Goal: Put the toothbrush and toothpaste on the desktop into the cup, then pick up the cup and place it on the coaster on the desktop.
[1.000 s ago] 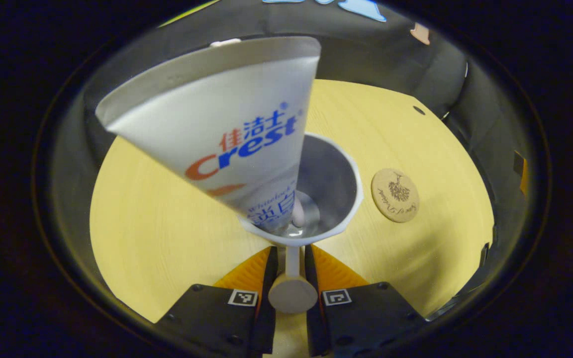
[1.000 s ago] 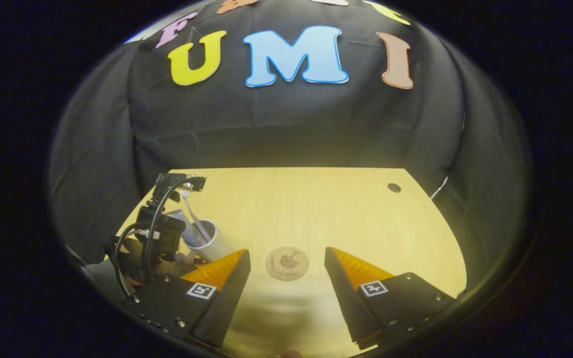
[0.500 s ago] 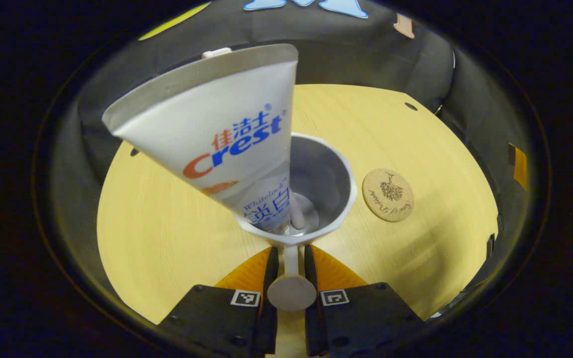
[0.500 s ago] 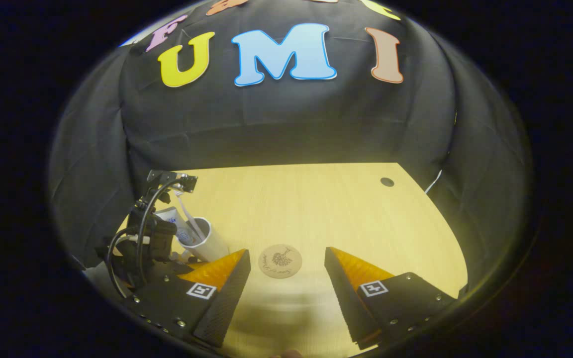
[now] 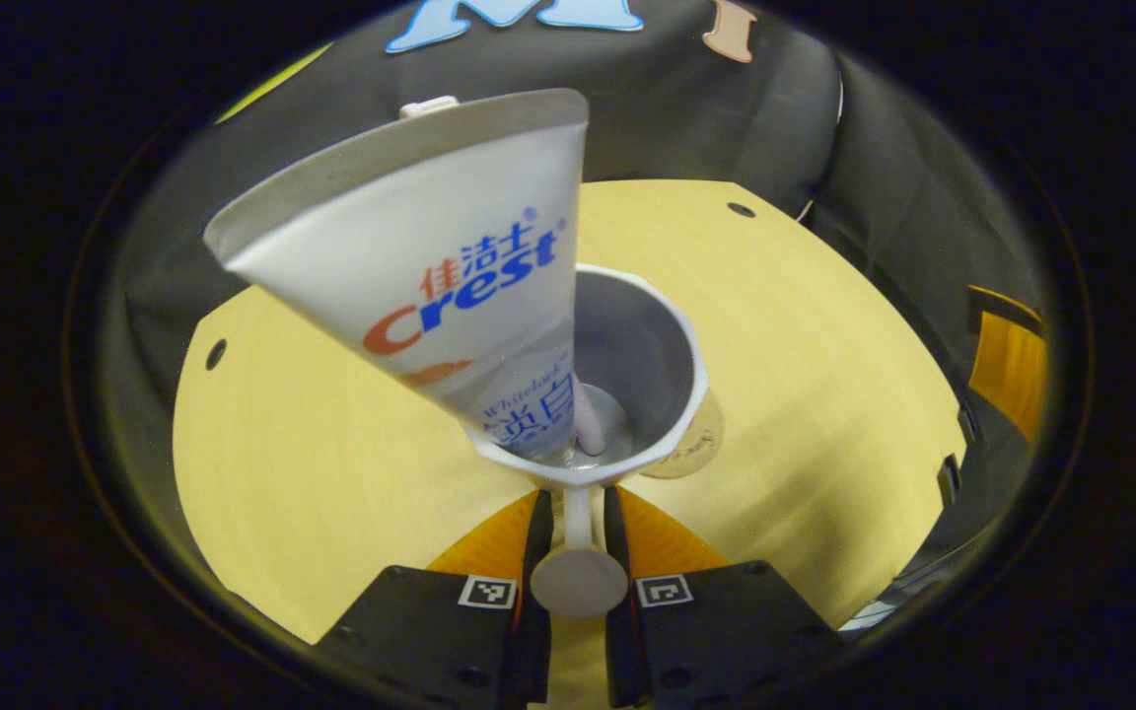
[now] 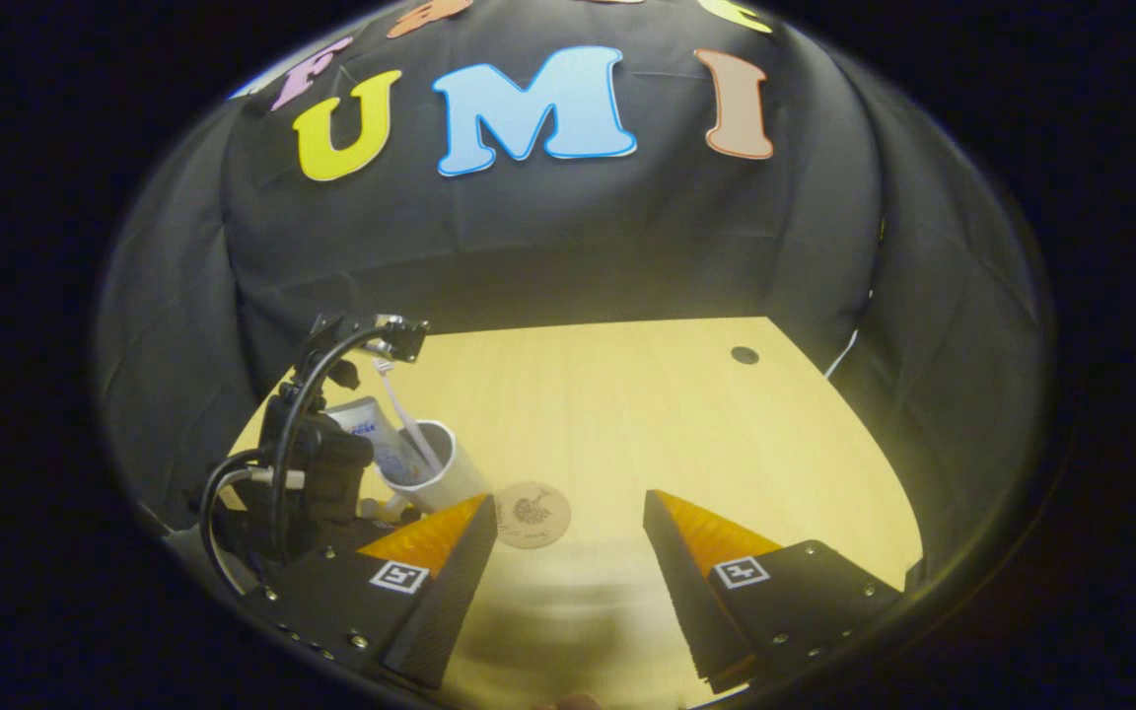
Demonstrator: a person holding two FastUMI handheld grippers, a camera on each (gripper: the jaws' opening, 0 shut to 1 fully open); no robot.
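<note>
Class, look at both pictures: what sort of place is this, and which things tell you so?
Probably a staged recording booth, not a real bathroom: a bare wooden desktop walled by black cloth, with only a cup holding toothpaste and a toothbrush, and a coaster.

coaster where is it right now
In the left gripper view the round wooden coaster peeks out from under the right side of the held cup; in the right gripper view it lies on the desktop beside the cup.

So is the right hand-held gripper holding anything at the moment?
No, the right hand-held gripper is open, with only bare desktop between its spread fingers in the right gripper view.
</note>
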